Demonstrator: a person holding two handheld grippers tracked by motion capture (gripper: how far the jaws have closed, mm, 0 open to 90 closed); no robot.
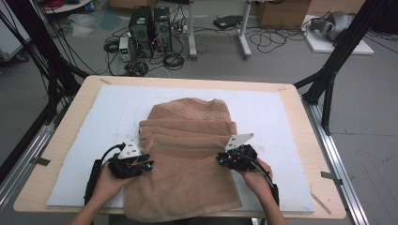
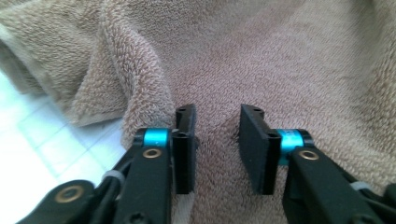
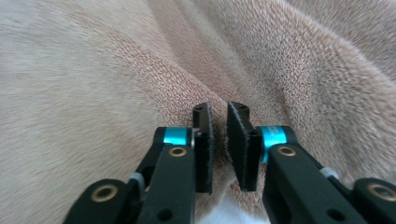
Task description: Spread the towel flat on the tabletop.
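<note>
The near edge of the one tan towel [image 1: 187,154] hangs over the front of the counter [image 1: 70,117] and is cut off at the bottom of the high view; its far part is bunched into folds, so what lies beneath them is hidden. There are two claws. The left claw [image 2: 217,149] sits at the towel's left edge with its jaws apart, towel lying in the gap, the pads not pressing it. The right claw [image 3: 219,147] at the towel's right edge is nearly closed, pinching a ridge of towel; that view is blurred. A white mat [image 1: 281,117] covers the wooden counter. Beyond it on the grey floor [image 1: 371,103] stand two computer towers [image 1: 150,30] among tangled cables.
</note>
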